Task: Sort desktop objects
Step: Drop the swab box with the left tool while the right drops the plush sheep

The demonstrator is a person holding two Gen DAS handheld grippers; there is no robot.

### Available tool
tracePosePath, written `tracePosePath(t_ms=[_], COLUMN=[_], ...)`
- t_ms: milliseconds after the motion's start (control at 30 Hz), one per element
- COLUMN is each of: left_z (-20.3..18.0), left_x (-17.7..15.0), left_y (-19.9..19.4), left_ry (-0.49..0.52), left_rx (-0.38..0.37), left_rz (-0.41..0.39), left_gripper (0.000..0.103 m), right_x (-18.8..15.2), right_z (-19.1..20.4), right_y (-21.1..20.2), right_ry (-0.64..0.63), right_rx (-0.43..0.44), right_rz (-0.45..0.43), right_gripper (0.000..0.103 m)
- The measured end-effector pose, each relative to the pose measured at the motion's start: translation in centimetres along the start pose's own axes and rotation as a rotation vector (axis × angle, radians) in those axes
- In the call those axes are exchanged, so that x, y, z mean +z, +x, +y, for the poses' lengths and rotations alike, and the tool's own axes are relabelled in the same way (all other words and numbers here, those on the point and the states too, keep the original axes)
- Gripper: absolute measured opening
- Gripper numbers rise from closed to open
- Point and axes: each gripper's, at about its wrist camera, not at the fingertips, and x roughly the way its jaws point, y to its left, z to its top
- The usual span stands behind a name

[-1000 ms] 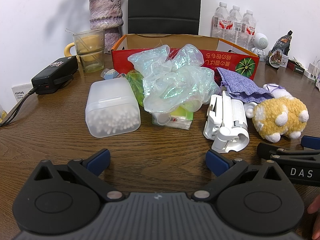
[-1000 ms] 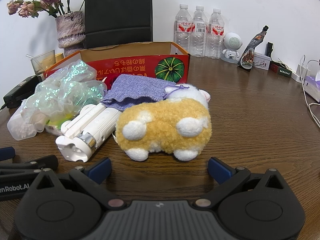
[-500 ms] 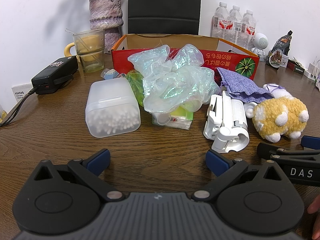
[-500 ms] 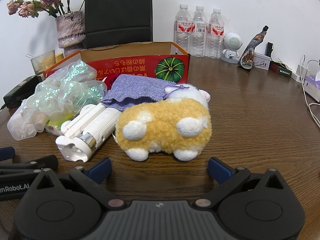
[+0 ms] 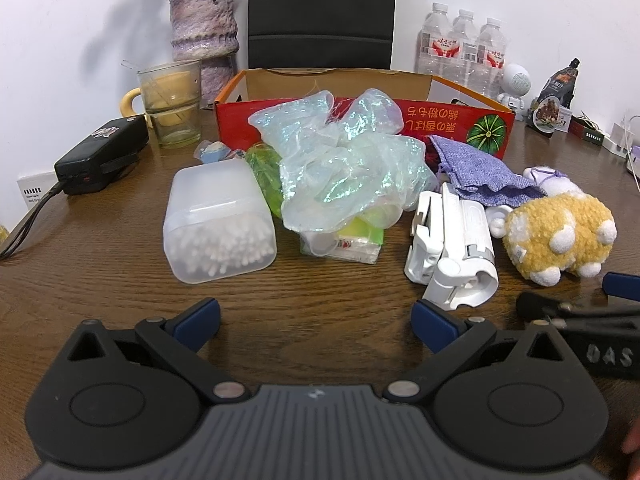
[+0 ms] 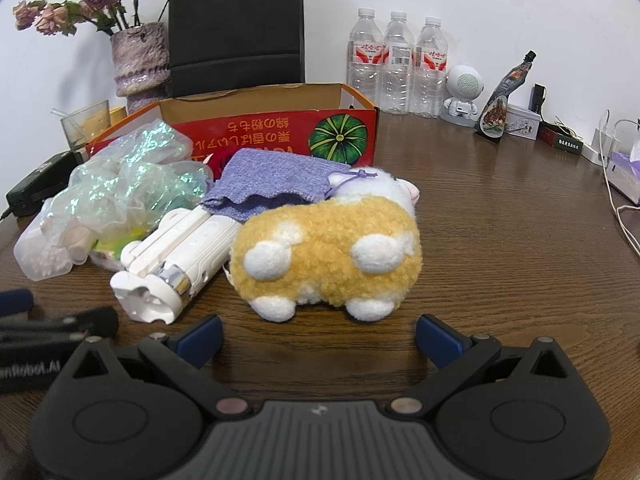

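A pile lies on the wooden table before a red cardboard box (image 5: 452, 120) (image 6: 280, 136). It holds a translucent cotton-swab box (image 5: 218, 220), a crumpled iridescent bag (image 5: 344, 168) (image 6: 124, 184), a white folded gadget (image 5: 452, 248) (image 6: 180, 256), a purple knit pouch (image 5: 476, 176) (image 6: 272, 176) and a yellow plush toy (image 5: 560, 232) (image 6: 328, 252). My left gripper (image 5: 316, 320) is open and empty, in front of the bag. My right gripper (image 6: 320, 336) is open and empty, just short of the plush toy.
A glass cup (image 5: 170, 104), a vase of dried flowers (image 5: 204, 36), a black adapter with cable (image 5: 100, 154) stand at the back left. Three water bottles (image 6: 396, 68), a small white robot figure (image 6: 462, 92), small boxes and cables (image 6: 616, 184) stand at the right.
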Motion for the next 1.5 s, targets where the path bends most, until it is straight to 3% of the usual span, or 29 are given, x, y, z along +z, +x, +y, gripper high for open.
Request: tracePosePath(t_ms=[167,333,533,633,733,767,867,1067,1133,1200,1233,1267,1400,1500], left_z=[-0.2,-0.2,0.4,3.0,5.2,6.1,7.9,7.6,7.8,7.9,8.0,8.0,8.5,8.6], left_x=[0.0,0.0,-0.1,-0.4,1.3,2.4,5.9,6.7,6.2,5.3,4.9,4.5,3.3,3.0], left_y=[-0.1,0.0,-0.4,-2.9,-4.0,-3.5,0.3,3.4,3.4,3.4,3.4,3.5,2.5,0.2], left_ry=[0.003,0.006,0.041,-0.034,-0.029,-0.037,-0.073,-0.044,-0.033,-0.018,-0.005,0.009,-0.005,-0.007], left_rx=[0.002,0.003,-0.087,-0.089,0.041,0.071,0.085,0.09,0.111,0.085,0.07,0.057,0.015,-0.019], left_rz=[-0.009,-0.002,-0.007,-0.124,-0.272,-0.279,-0.149,-0.087,-0.08,-0.058,-0.036,-0.021,-0.052,-0.121], left_gripper=[0.103,0.103,0.103,0.103,0.103,0.103,0.103,0.102,0.094,0.085,0.079,0.066,0.067,0.067], right_x=[-0.4,1.7,5.3,5.0,4.1,4.1,4.3,3.9,3.8,3.9,4.0,3.9,3.4,3.0], right_z=[-1.1,-2.1,-1.6,-0.7,-0.8,-1.0,-1.6,-2.4,-2.5,-2.4,-2.1,-1.9,-1.8,-2.5], right_y=[-1.7,-3.3,1.2,2.7,2.5,2.5,2.4,1.8,2.1,2.8,3.2,3.3,2.5,1.0], right_ry=[-0.003,-0.001,-0.006,-0.032,-0.036,-0.021,0.007,0.014,0.023,0.023,0.011,-0.007,-0.025,-0.008], right_rx=[0.054,0.053,0.098,0.064,0.069,0.077,0.099,0.128,0.131,0.116,0.106,0.099,0.102,0.102], right_rz=[-0.028,-0.163,-0.06,-0.037,-0.076,-0.075,-0.061,-0.055,-0.058,-0.051,-0.044,-0.044,-0.06,-0.083], right_gripper=[0.102,0.103,0.103,0.103,0.101,0.099,0.098,0.101,0.102,0.103,0.103,0.102,0.096,0.094])
